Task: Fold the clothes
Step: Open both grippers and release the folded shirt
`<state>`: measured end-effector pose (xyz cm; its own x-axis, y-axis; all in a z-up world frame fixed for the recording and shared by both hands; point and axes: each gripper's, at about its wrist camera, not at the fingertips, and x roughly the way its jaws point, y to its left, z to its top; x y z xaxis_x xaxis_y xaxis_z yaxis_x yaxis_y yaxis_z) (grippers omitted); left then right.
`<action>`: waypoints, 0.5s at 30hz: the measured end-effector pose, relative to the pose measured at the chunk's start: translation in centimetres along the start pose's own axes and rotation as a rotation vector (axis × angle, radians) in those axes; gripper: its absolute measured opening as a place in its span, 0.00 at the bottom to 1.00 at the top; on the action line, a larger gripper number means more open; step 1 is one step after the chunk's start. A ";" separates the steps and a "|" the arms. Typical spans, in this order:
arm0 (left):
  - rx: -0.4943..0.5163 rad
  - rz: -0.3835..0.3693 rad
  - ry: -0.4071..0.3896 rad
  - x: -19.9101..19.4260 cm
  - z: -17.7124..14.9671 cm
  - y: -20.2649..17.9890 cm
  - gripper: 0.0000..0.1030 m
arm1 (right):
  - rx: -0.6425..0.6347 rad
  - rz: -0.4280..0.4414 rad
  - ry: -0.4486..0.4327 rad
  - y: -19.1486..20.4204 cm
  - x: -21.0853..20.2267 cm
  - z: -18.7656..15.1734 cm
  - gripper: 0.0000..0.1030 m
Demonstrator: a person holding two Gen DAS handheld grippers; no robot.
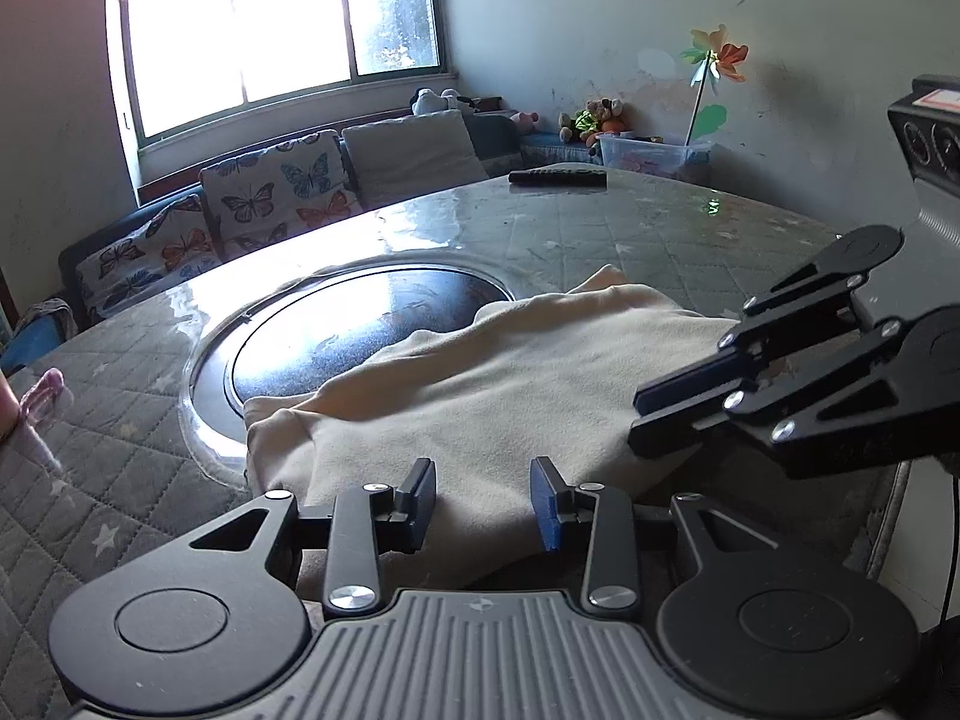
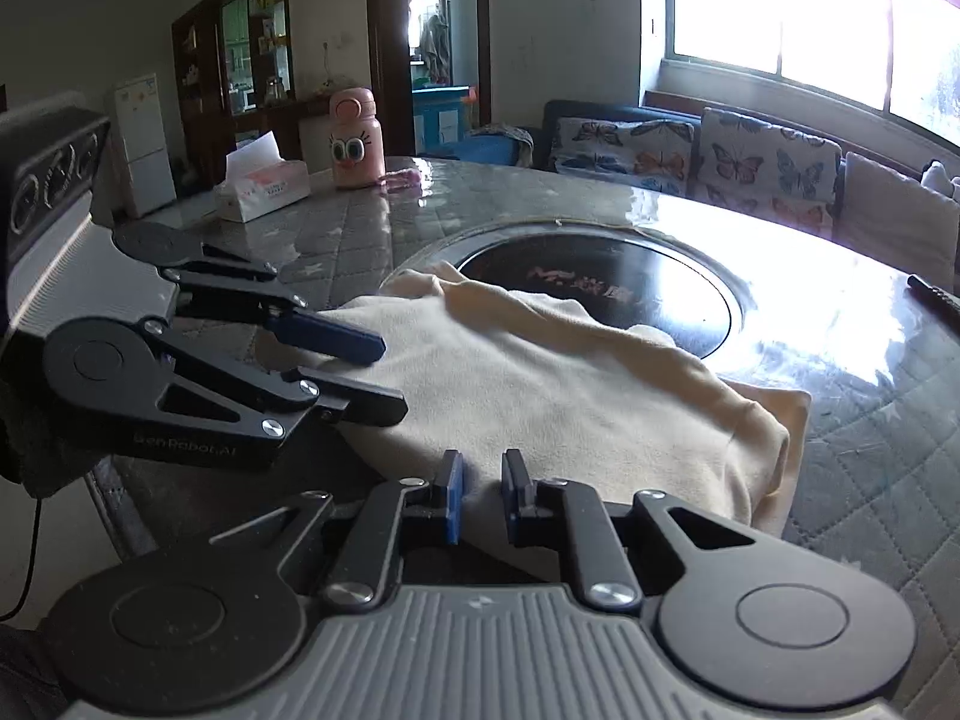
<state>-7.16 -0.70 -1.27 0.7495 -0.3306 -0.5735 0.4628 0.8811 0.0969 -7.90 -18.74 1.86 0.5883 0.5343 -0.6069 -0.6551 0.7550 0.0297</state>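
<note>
A cream garment [image 1: 480, 384] [image 2: 540, 372] lies loosely folded on a round table with a grey quilted cover [image 1: 600, 228] [image 2: 870, 420], partly over the black round plate [image 1: 372, 324] [image 2: 600, 294] set in its middle. My left gripper [image 1: 483, 498] [image 2: 393, 378] hovers over the garment's near edge, open, with cloth showing below the gap and nothing pinched. My right gripper [image 2: 483, 492] [image 1: 636, 420] is over the other end of the near edge. Its jaws stand a narrow gap apart and the pads do not press on the cloth.
A black remote [image 1: 558, 177] lies at the table's far side. A pink bottle [image 2: 356, 141] and a tissue box [image 2: 264, 189] stand on another part of the table. A sofa with butterfly cushions [image 1: 270, 198] runs under the window.
</note>
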 end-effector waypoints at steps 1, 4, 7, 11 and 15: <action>-0.004 -0.001 -0.001 0.0 0.0 0.0 0.37 | 0.004 0.001 -0.005 0.0 -0.2 0.0 0.13; -0.011 -0.004 -0.001 0.0 -0.1 0.1 0.37 | 0.034 -0.015 -0.035 -0.7 -1.6 -0.1 0.13; -0.027 -0.013 0.001 0.1 -0.3 0.4 0.37 | 0.064 -0.035 -0.021 -1.7 -1.8 -0.9 0.13; -0.043 -0.019 0.002 0.0 -0.4 0.7 0.37 | 0.092 -0.018 -0.011 -2.3 -1.8 -2.3 0.13; -0.050 -0.013 -0.011 -0.6 0.1 1.0 0.37 | 0.131 -0.011 -0.039 -3.1 -2.9 -1.8 0.14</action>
<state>-7.06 0.29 -0.73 0.7486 -0.3458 -0.5657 0.4490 0.8922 0.0488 -8.37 -23.30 2.12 0.6146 0.5386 -0.5763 -0.5829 0.8023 0.1282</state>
